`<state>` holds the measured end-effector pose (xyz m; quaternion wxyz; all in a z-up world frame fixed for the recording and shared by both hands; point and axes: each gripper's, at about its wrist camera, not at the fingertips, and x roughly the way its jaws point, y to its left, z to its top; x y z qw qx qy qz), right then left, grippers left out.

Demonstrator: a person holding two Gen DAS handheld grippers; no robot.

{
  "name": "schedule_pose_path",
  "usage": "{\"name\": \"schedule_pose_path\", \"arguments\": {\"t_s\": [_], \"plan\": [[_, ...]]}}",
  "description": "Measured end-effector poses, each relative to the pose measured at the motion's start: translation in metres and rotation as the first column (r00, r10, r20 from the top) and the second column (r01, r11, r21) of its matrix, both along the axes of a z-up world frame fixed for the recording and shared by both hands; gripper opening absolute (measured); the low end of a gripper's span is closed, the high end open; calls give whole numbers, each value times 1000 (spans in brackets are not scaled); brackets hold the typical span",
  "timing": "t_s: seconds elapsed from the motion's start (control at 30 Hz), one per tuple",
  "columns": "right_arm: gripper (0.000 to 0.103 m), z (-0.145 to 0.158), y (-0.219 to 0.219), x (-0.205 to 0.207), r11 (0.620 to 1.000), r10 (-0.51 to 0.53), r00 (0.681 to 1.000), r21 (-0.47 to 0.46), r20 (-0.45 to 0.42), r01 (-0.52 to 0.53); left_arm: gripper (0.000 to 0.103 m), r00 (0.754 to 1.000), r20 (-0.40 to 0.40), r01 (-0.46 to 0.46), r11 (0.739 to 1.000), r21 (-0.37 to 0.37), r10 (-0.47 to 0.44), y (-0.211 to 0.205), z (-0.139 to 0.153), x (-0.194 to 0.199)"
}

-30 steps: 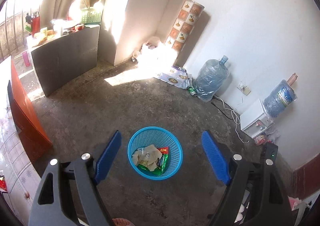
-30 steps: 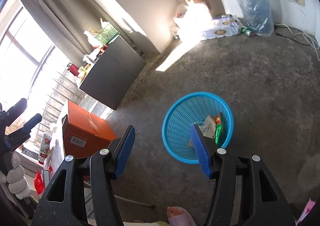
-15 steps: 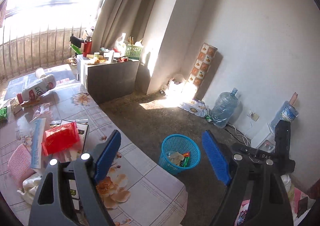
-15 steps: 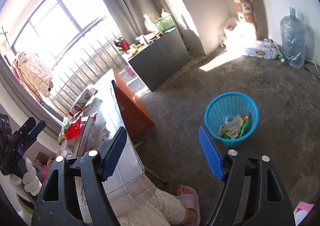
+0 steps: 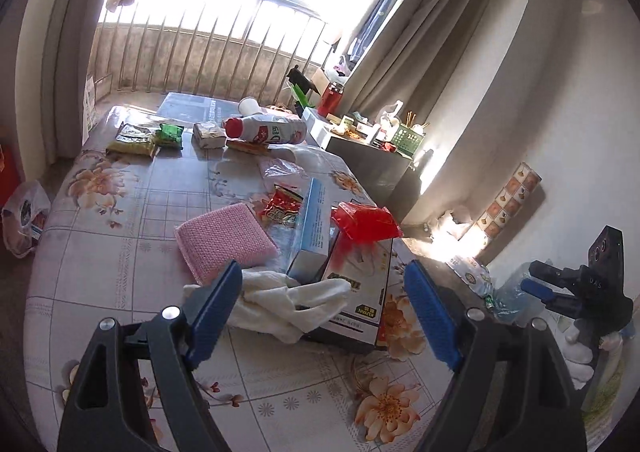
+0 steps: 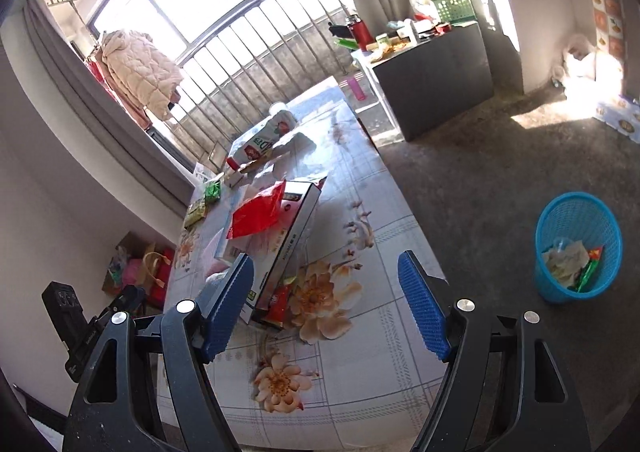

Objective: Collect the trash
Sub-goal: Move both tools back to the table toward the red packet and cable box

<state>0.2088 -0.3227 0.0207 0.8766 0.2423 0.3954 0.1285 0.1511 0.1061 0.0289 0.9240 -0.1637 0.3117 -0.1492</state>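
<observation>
Both the left gripper (image 5: pixel 324 308) and right gripper (image 6: pixel 326 302) look identical: black plastic frames with triangular cutouts, silver round screws, and blue ribbed pads (image 6: pixel 420 304) on the fingers.

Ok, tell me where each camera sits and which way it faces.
Left wrist: on the left tool, open, above the floral table, facing the window; the right tool shows at right.
Right wrist: on the right tool, open, looking along the table past the blue basket.
Shared: red wrapper lying on the white box.
</observation>
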Motion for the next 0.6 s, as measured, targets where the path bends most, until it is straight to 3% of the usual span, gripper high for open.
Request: {"name": "schedule_pose_path", "arguments": {"t_s": [0.13,0.23,0.43,0.6], "plan": [[71,-7,40,36,992,89,995,96,-50,-84,81,1000,7,2,1000,-19,-2,2,-4,18],[70,-8,69,60,989,120,991,98,-54,-115,81,1000,-2,24,999,-27,-24,-5,-10,33],[59,-23,94,115,992,125,986,47,-109,-121,80,998,-14,61,998,-6,-61,-18,-20,63],[40,-40,102,143,993,118,979,7,-167,-118,77,996,-28,84,995,44,-83,-28,-25,80]]}}
